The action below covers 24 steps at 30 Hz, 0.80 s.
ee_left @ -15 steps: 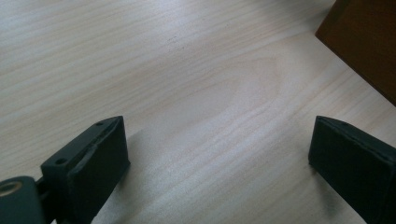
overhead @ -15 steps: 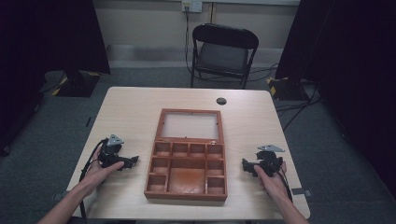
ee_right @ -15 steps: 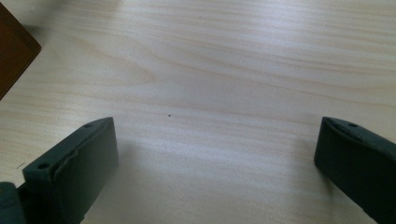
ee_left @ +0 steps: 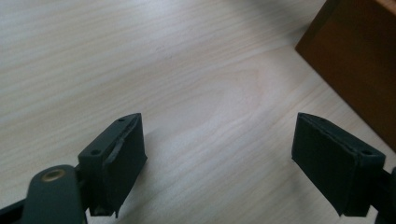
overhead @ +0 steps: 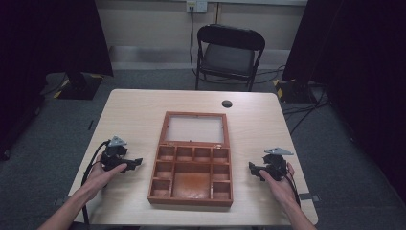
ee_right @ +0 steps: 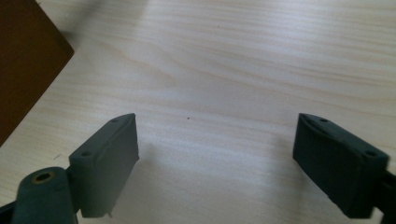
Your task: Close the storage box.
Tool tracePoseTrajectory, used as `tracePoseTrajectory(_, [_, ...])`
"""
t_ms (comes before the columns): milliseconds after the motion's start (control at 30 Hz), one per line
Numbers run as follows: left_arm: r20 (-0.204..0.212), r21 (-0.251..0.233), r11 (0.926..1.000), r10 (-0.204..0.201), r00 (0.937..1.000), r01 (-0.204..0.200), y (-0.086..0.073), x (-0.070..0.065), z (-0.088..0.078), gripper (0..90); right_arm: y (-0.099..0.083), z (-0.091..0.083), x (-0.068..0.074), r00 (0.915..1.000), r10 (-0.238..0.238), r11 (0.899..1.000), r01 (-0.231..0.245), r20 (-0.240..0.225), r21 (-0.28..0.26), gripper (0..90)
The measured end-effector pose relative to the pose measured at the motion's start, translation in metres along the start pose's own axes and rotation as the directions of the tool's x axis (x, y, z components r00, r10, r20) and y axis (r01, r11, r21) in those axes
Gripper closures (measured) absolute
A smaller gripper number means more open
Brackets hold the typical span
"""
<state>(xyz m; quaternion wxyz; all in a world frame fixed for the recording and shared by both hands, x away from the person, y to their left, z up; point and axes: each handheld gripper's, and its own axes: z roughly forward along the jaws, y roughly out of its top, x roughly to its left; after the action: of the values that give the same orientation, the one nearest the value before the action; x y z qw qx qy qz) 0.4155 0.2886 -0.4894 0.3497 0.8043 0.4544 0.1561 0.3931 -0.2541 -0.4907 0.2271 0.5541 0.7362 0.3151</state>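
An open wooden box lies in the middle of the table, its glass-paned lid folded flat on the far side and its tray split into several empty compartments. My left gripper rests on the table left of the box, jaws wide open and pointing toward it, with bare wood between them. The box's brown side shows at the upper right of the left gripper view. My right gripper sits right of the box, open too, nothing between its jaws. The box corner shows at the upper left there.
A small dark round disc lies near the table's far edge. A black folding chair stands beyond the table. Cables trail over the floor at the right. Each gripper's cable runs back along the forearm.
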Motion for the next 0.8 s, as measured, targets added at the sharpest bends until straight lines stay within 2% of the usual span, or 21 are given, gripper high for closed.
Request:
tracePoseTrajectory(100, [0.015, -0.015, 0.9999, -0.008, 0.9999, 0.008, 0.004, -0.003, -0.001, 17.9, 0.004, -0.002, -0.003, 0.9999, 0.013, 0.999, -0.013, 0.002, -0.032, 19.0])
tracePoseTrajectory(167, [0.035, -0.033, 0.9992, -0.023, 0.9991, 0.024, 0.008, -0.005, -0.004, 18.2, 0.005, -0.001, -0.004, 0.9998, 0.018, 1.0, -0.018, -0.001, -0.024, 18.6])
tracePoseTrajectory(233, [0.037, -0.042, 0.9986, -0.029, 0.9989, 0.03, 0.01, -0.006, -0.006, 18.4, 0.008, 0.0, -0.004, 0.9999, 0.012, 1.0, -0.012, -0.005, -0.023, 18.8])
tracePoseTrajectory(267, [0.013, -0.089, 0.9956, -0.027, 0.9995, 0.028, 0.016, -0.011, -0.013, 19.6, 0.01, -0.001, -0.003, 0.9997, 0.018, 0.999, -0.018, -0.02, -0.037, 18.7])
tracePoseTrajectory(300, [0.016, -0.106, 0.9941, -0.019, 0.9997, 0.021, 0.018, -0.012, -0.016, 20.0, 0.012, -0.001, -0.002, 0.9994, 0.018, 0.998, -0.02, -0.029, -0.054, 18.7])
tracePoseTrajectory(333, [0.033, -0.106, 0.994, -0.023, 0.9992, 0.027, 0.02, -0.014, -0.017, 20.0, 0.014, -0.002, -0.001, 0.9995, 0.01, 0.998, -0.012, -0.029, -0.063, 18.7])
tracePoseTrajectory(400, [0.034, -0.099, 0.995, -0.002, 0.9994, 0.006, 0.025, -0.017, -0.018, 19.7, 0.019, -0.004, 0.001, 0.9994, -0.014, 0.998, 0.012, -0.03, -0.065, 19.5])
tracePoseTrajectory(467, [0.028, -0.11, 0.9938, 0.019, 0.9994, -0.015, 0.031, -0.018, -0.02, 19.6, 0.026, -0.006, 0.003, 0.9994, -0.017, 0.995, 0.014, -0.03, -0.094, 20.2])
tracePoseTrajectory(500, [0.028, -0.128, 0.9917, 0.015, 0.9995, -0.012, 0.032, -0.019, -0.02, 19.7, 0.028, -0.007, 0.003, 0.9995, -0.017, 0.994, 0.014, -0.026, -0.105, 20.3])
tracePoseTrajectory(600, [0.045, -0.111, 0.9935, 0.031, 0.9985, -0.026, 0.043, -0.02, -0.017, 18.8, 0.037, -0.006, 0.005, 0.9987, -0.022, 0.994, 0.017, -0.046, -0.108, 19.6])
tracePoseTrajectory(633, [0.04, -0.13, 0.9914, 0.021, 0.999, -0.015, 0.046, -0.02, -0.016, 18.6, 0.04, -0.006, 0.006, 0.998, -0.017, 0.993, 0.01, -0.061, -0.115, 19.9])
tracePoseTrajectory(700, [0.043, -0.106, 0.9941, 0.029, 0.9987, -0.025, 0.053, -0.02, -0.013, 18.7, 0.047, -0.002, 0.009, 0.9973, -0.04, 0.993, 0.033, -0.062, -0.111, 19.4])
tracePoseTrajectory(733, [0.043, -0.106, 0.9941, 0.029, 0.9987, -0.025, 0.053, -0.02, -0.013, 18.7, 0.047, -0.002, 0.009, 0.9973, -0.04, 0.993, 0.033, -0.062, -0.111, 19.4])
tracePoseTrajectory(767, [0.043, -0.108, 0.9938, 0.031, 0.9986, -0.026, 0.061, -0.02, -0.012, 18.9, 0.053, 0.003, 0.012, 0.9965, -0.045, 0.993, 0.037, -0.07, -0.114, 20.1])
tracePoseTrajectory(800, [0.059, -0.116, 0.9933, 0.006, 0.9983, 0.001, 0.065, -0.021, -0.011, 18.6, 0.055, 0.003, 0.013, 0.9959, -0.047, 0.993, 0.038, -0.078, -0.115, 20.0])
